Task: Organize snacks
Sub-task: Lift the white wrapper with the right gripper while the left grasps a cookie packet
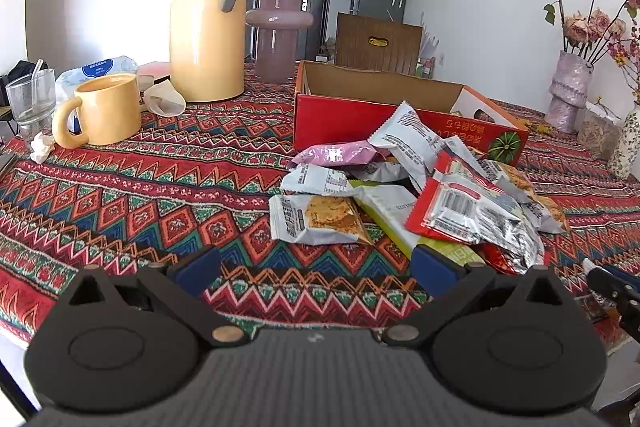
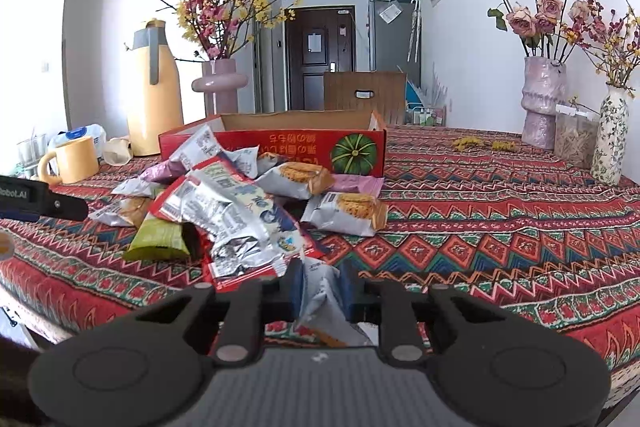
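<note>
Two views: I go through the left wrist first, then the right.
Left view, my tool: I see the left gripper [image 1: 314,269] released, jaws wide apart, nothing between them, low over the patterned tablecloth [image 1: 132,203].
Left view, snacks: the snack pile [image 1: 404,187] lies ahead and to the right, against the red cardboard box [image 1: 332,123].
Left view, other things: a yellow mug [image 1: 108,109] and a yellow jug [image 1: 208,23] stand at the left, well apart from the pile.
Right view, my tool: I see the right gripper [image 2: 322,293] clenched on a silver-white snack packet [image 2: 324,301], pads pressing both its sides.
Right view, snacks: the pile lies just beyond the held packet, in front of the box, whose inside I cannot see.
Right view, table edge: a pink vase [image 2: 544,99] with dried roses stands far right.
</note>
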{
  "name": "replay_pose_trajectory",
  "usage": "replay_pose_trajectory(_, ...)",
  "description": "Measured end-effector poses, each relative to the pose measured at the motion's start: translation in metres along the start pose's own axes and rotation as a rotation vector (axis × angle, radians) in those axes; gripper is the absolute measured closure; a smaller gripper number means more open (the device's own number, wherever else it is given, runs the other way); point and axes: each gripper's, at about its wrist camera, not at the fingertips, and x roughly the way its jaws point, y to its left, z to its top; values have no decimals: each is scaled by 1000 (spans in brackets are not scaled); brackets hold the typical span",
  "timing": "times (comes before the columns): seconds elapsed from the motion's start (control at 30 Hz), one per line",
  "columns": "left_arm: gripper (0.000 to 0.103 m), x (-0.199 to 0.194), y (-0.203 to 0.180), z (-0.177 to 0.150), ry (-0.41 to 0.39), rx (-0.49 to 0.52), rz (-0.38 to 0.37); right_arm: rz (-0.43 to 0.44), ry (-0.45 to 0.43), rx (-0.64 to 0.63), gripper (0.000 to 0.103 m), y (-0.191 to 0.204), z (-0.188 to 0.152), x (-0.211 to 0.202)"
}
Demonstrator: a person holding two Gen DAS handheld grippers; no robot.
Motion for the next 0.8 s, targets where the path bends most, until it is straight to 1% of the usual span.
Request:
replay_pose_trajectory(0.13, 0, 11, 0, 7, 11, -1, 15, -6, -9, 15, 84, -4, 2, 3)
replay_pose_trajectory(0.2, 0, 16, 0, 11, 14, 1, 19, -8, -23, 20, 86, -6, 5, 5)
replay_pose_trajectory(0.5, 0, 41, -4, 24, 45, 17, 49, -34, -74, 36, 86, -13, 20, 10)
replay_pose_trajectory(0.63, 0, 60, -7, 32, 78, 27, 69, -47, -88, 41, 86, -16, 27, 15)
replay_pose_trajectory(0.8, 0, 87, -12, 37, 146, 40, 120, -56, -91, 50, 86, -19, 31, 24)
